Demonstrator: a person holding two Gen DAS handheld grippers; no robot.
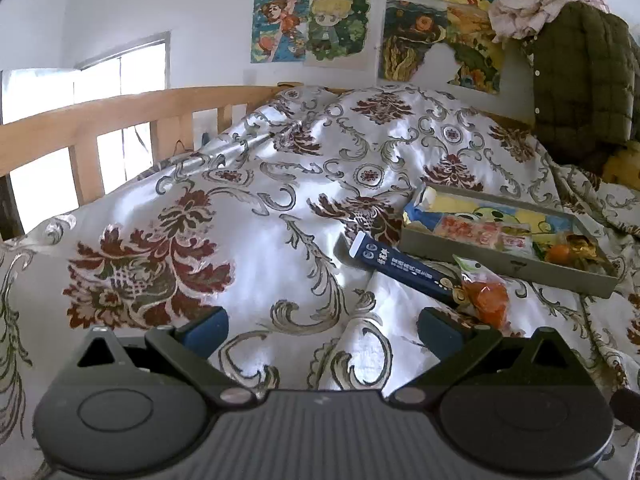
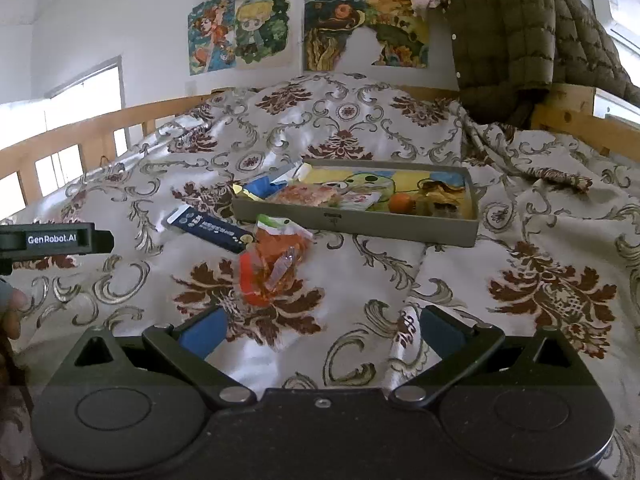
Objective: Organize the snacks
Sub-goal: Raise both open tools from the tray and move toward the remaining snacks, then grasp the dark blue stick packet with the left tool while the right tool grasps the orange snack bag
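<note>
Right wrist: right gripper (image 2: 320, 334) spread, perhaps hovering over quilt (image 2: 360, 280).

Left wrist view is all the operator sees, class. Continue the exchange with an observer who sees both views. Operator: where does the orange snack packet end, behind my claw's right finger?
Observer: The right wrist view shows the whole orange snack packet: it lies wholly on the bedspread, in front of the tray.
Operator: What does the green jacket hang on?
Observer: The quilted jacket drapes over a wooden bed rail at the right, outside your view.
Operator: Can you see my claw?
Observer: The left claw shows side-on at the left edge, marked GenRobot.AI.
</note>
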